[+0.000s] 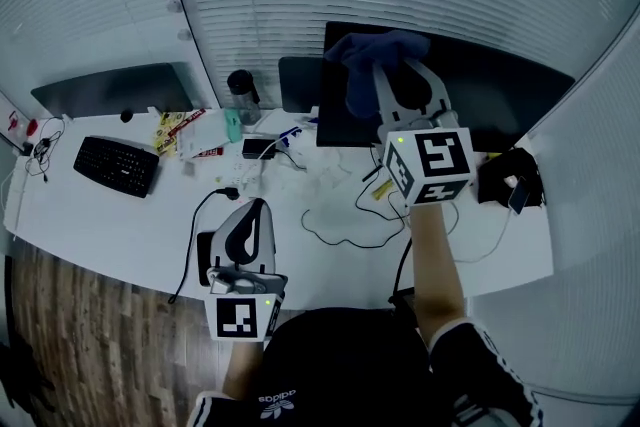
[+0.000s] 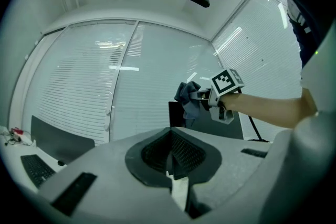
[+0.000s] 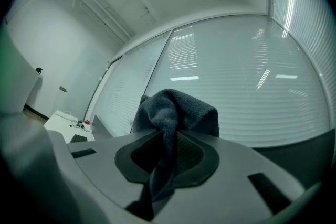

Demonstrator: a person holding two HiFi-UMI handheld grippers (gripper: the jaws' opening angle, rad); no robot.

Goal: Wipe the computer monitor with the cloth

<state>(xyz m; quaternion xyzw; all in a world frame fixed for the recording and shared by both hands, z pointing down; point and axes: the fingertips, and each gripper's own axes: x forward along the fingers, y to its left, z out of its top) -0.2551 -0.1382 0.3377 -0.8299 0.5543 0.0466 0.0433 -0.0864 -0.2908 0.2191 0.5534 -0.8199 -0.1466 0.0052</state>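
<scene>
The dark computer monitor [image 1: 490, 85] stands at the back of the white desk [image 1: 100, 225]. My right gripper [image 1: 392, 65] is raised to the screen's upper left corner, shut on a bunched dark blue cloth [image 1: 365, 55] that rests against the monitor. In the right gripper view the cloth [image 3: 173, 113] bulges out over the jaws of that gripper [image 3: 170, 149]. The left gripper [image 1: 252, 213] hangs low at the desk's front edge, close to my body, shut with nothing in it. From the left gripper view, past its own jaws [image 2: 170, 157], the cloth [image 2: 188, 98] and monitor [image 2: 176, 113] show ahead.
A black keyboard [image 1: 117, 164] lies at the left, with a second dark monitor [image 1: 110, 90] behind it. A dark tumbler [image 1: 241, 91], snack packets [image 1: 180, 130] and loose cables [image 1: 340, 215] occupy the middle. A black device [image 1: 510, 180] sits at the right end. Window blinds back the desk.
</scene>
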